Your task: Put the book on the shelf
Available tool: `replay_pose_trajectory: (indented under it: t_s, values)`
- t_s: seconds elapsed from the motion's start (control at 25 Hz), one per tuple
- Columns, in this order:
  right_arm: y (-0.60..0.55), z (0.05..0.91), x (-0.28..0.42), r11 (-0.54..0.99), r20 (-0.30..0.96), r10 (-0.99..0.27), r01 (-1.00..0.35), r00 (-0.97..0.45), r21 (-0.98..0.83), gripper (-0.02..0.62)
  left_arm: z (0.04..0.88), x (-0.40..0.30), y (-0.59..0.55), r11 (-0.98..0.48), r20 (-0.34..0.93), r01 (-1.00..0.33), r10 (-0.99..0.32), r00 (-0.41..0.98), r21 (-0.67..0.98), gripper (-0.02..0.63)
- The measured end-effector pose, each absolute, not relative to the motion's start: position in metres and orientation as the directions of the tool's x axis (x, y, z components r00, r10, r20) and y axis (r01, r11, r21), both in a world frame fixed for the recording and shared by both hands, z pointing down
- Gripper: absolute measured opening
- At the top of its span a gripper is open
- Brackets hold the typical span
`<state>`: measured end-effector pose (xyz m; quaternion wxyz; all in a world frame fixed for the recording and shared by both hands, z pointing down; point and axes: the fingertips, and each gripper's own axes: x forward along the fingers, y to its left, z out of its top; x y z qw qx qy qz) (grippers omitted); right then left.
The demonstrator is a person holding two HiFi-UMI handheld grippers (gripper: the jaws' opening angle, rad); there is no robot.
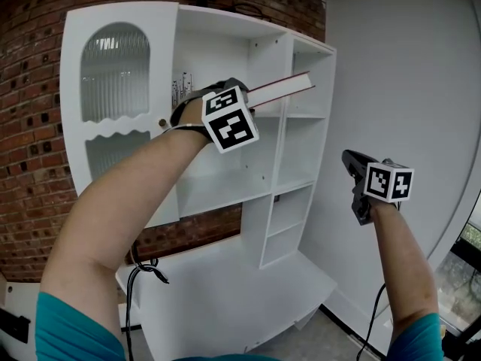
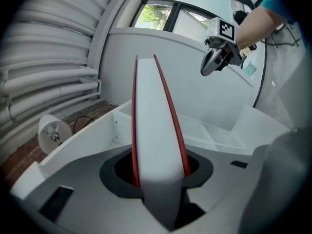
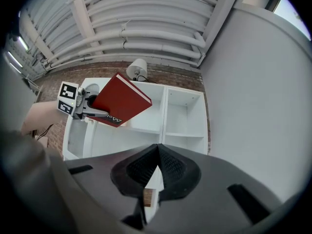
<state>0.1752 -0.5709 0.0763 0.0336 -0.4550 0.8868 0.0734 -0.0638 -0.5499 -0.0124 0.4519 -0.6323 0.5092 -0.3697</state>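
Observation:
A red-covered book (image 1: 279, 89) with white page edges is held up in front of the white shelf unit (image 1: 225, 179), near its upper compartment. My left gripper (image 1: 244, 100) is shut on the book (image 2: 155, 126), whose page edge runs straight out between the jaws. From the right gripper view the book (image 3: 119, 99) appears as a tilted red slab held by the left gripper (image 3: 83, 108) before the shelf (image 3: 161, 121). My right gripper (image 1: 352, 168) hangs lower to the right, away from the shelf, its jaws pressed together with nothing in them (image 3: 157, 152).
The shelf unit has an open cabinet door (image 1: 116, 89) with ribbed glass at the left, some small upright items (image 1: 183, 89) inside the top shelf, and narrow compartments (image 1: 301, 141) at the right. A brick wall (image 1: 30, 74) stands behind; a grey wall (image 1: 406, 74) lies to the right. A lamp (image 3: 136, 69) sits on top.

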Motion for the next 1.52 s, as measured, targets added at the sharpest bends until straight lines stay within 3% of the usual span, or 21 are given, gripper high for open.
replay_pose_trajectory:
  t_s: [0.44, 1.24, 1.52]
  values:
    - [-0.585, 0.089, 0.184, 0.561, -0.105, -0.817, -0.823, -0.567, 0.085, 0.021, -0.027, -0.091, -0.579, 0.008, -0.009, -0.087, -1.000, 0.011, -0.996, 0.179]
    - [-0.612, 0.079, 0.188, 0.515, -0.077, -0.849, -0.851, -0.523, 0.100, 0.021, 0.014, -0.144, -0.636, -0.134, 0.129, 0.010, -0.971, -0.199, -0.991, 0.179]
    - [-0.616, 0.088, 0.187, 0.518, -0.056, -0.849, -0.849, -0.525, 0.100, 0.021, 0.027, -0.144, -0.650, -0.163, 0.158, 0.014, -0.968, -0.193, -0.986, 0.184]
